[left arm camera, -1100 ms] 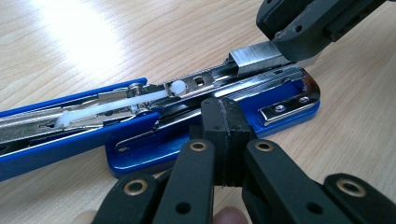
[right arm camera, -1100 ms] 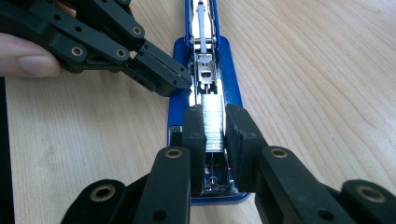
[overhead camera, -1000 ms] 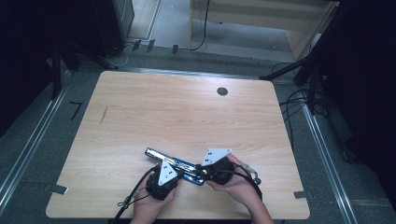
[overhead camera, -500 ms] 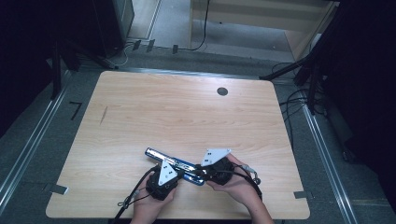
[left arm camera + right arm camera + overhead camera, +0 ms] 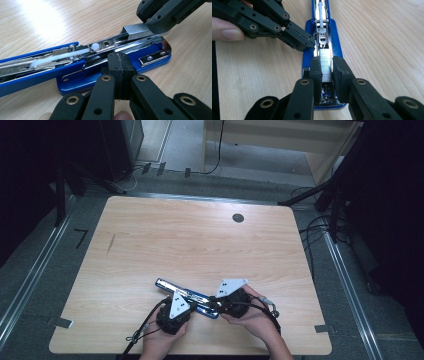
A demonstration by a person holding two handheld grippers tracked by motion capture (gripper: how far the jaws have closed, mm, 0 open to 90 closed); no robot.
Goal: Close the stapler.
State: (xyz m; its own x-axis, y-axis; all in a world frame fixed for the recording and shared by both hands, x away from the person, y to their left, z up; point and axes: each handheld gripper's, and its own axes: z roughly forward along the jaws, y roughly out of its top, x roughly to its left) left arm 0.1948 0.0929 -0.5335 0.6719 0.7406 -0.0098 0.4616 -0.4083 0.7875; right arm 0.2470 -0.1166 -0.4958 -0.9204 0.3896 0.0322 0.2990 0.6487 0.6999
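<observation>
Lying opened out near the front edge of the wooden table, the blue stapler has its top swung back and its metal channel bared. At its left, the left gripper has its jaws pressed together with nothing between them, tips resting against the side of the blue base. To the right, the right gripper is pinched on a strip of staples, held over the channel's front end. Nothing has visibly moved since a second ago; both hands sit exactly as before.

Hand-held gripper clamping staple strip, open blue stapler
</observation>
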